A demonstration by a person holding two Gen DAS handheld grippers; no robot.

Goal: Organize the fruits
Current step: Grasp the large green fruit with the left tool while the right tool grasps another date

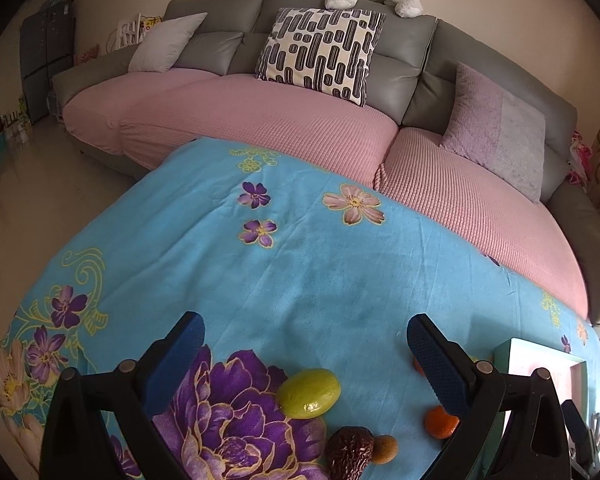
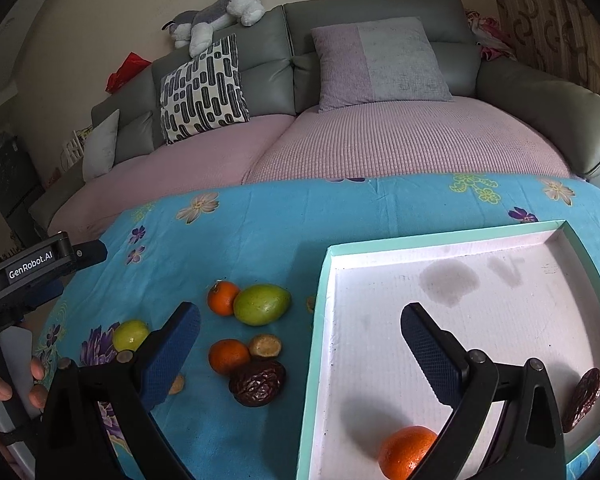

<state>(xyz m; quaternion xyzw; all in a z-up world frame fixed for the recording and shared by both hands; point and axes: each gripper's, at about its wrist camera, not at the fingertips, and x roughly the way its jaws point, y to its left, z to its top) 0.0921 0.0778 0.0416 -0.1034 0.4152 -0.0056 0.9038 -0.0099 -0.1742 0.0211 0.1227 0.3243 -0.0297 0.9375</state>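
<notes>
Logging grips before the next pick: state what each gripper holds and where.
Nothing is held. The left gripper and the right gripper are both open, with no fruit between their fingers.

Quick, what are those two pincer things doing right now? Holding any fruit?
Left tool: open, holding nothing, above the green fruit.
Right tool: open, holding nothing, over the edge of the tray.

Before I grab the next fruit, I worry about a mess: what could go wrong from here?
1. The fruits lie close: the date seems to touch an orange, so closing on one may nudge the other.
2. The round orange in the tray could roll when more fruit lands.
3. The cloth is soft, so fruit may shift if pressed.
Both hand-held grippers, left and right, are open and empty.
</notes>
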